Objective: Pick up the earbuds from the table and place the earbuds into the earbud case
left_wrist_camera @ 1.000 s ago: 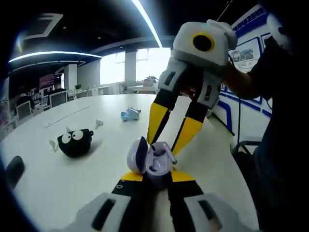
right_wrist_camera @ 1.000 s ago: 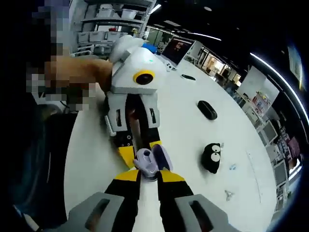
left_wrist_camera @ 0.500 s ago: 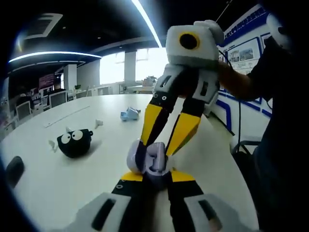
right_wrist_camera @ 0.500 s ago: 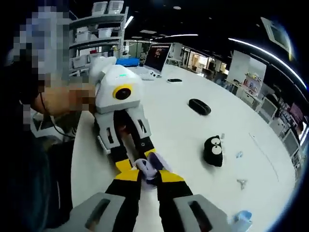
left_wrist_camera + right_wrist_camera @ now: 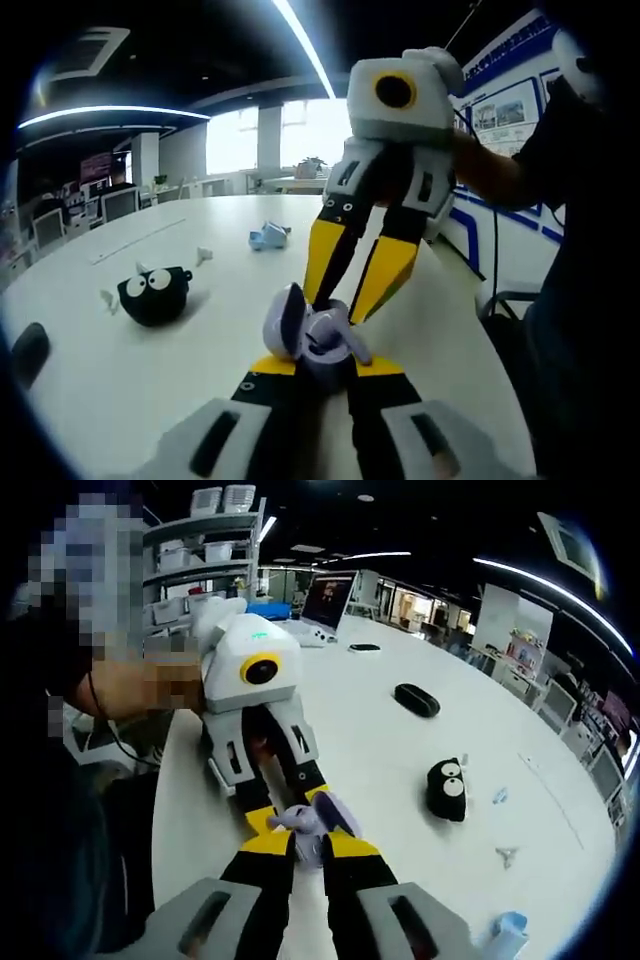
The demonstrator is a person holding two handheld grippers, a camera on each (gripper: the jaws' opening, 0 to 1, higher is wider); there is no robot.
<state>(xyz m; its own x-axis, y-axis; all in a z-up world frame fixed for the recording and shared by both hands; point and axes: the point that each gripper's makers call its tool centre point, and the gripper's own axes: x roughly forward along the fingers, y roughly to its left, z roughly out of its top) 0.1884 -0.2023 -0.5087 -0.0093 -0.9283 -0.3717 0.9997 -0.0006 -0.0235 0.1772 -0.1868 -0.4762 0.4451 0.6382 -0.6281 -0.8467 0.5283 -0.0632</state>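
Since half a second ago the right hand-held gripper (image 5: 340, 300) has lifted slightly off the earbud case (image 5: 310, 335), and the case lid, then nearly folded down, stands open again. Left gripper view: the left hand-held gripper (image 5: 322, 375) is clamped on the lavender earbud case from below, both yellow-tipped jaws touching its base. The lid tilts up on the left side of the case; a white earbud (image 5: 352, 345) lies at the case's right edge, whether seated or not cannot be told. The right hand-held gripper comes down from above, jaws a little apart, tips just over the case interior, holding nothing that can be made out. On the white tabletop (image 5: 120, 380) sit a black pouch with cartoon eyes (image 5: 152, 293), a small blue item (image 5: 268, 236) farther back and a dark oval object (image 5: 30, 350) at the left edge. Right gripper view: the right hand-held gripper (image 5: 305, 840) points at the case (image 5: 315, 825), its jaws flanking it; the left hand-held gripper (image 5: 290, 815) meets the case from the far side. The black pouch (image 5: 447, 788) lies to the right, well apart from the case.
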